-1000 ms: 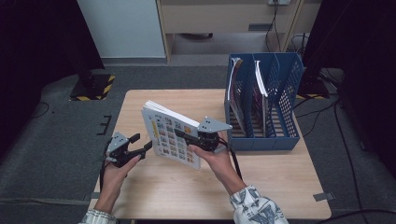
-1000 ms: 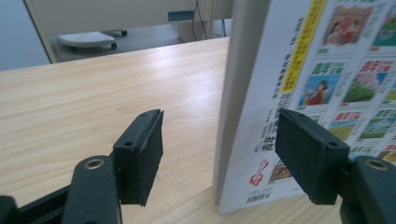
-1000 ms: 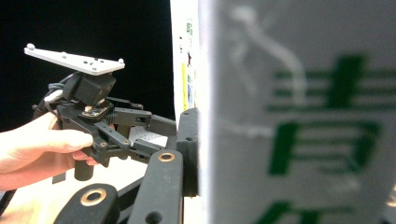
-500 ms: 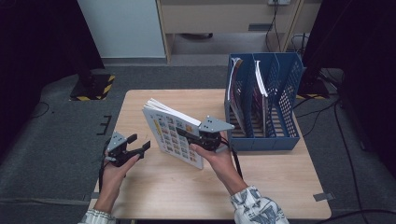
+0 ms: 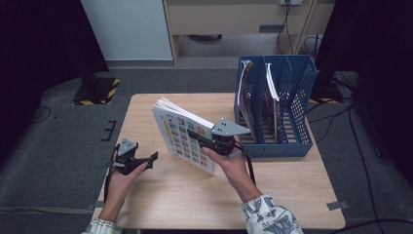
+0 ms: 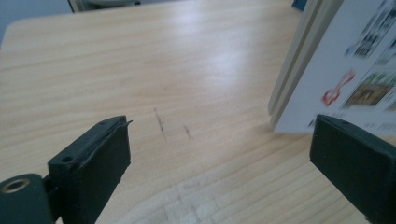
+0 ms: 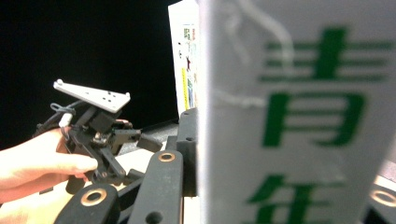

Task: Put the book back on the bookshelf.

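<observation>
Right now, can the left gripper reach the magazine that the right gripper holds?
Probably yes. The left gripper, jaws just opened with nothing between them, sits beside the magazine, and bare table lies between. The right gripper holds it at the far edge.

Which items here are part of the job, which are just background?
In the job:
- magazine, clamped upright in the right gripper
- blue file rack
- left gripper, open, jaws just opened, nothing between them

Just about:
- table
- magazines already in rack
- cabinet
</observation>
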`<act>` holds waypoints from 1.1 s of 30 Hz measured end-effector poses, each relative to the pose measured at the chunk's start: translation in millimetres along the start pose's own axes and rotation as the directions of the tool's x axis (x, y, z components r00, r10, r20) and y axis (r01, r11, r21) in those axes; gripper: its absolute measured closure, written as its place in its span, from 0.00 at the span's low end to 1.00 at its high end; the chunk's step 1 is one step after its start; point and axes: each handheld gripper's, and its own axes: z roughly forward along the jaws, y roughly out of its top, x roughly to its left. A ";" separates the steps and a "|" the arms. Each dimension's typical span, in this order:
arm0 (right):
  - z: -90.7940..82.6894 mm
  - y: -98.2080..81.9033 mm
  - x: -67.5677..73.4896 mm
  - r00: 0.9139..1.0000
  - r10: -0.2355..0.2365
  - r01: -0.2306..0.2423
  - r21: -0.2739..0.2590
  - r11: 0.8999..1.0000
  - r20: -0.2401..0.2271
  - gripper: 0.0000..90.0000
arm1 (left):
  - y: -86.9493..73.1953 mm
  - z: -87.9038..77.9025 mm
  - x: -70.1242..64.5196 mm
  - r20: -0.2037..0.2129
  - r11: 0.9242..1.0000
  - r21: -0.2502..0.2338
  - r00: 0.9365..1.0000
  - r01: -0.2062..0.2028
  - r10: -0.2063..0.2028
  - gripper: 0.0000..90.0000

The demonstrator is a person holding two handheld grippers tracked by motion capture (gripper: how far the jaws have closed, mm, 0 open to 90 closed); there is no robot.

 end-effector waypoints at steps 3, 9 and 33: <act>-2.0 1.4 -0.8 1.000 -0.004 0.004 0.001 1.000 0.007 0.82 | -1.8 2.6 -1.2 0.000 1.000 0.019 1.000 -0.003 0.003 0.05; -7.0 3.9 -2.9 1.000 -0.005 0.005 0.001 1.000 0.022 0.82 | -4.9 6.3 -2.4 -0.003 0.998 0.052 1.000 -0.019 0.020 0.05; -17.5 13.5 -3.3 1.000 -0.005 0.004 0.008 1.000 0.028 0.82 | -11.7 13.4 -1.9 -0.049 0.993 0.112 0.998 -0.034 0.039 0.06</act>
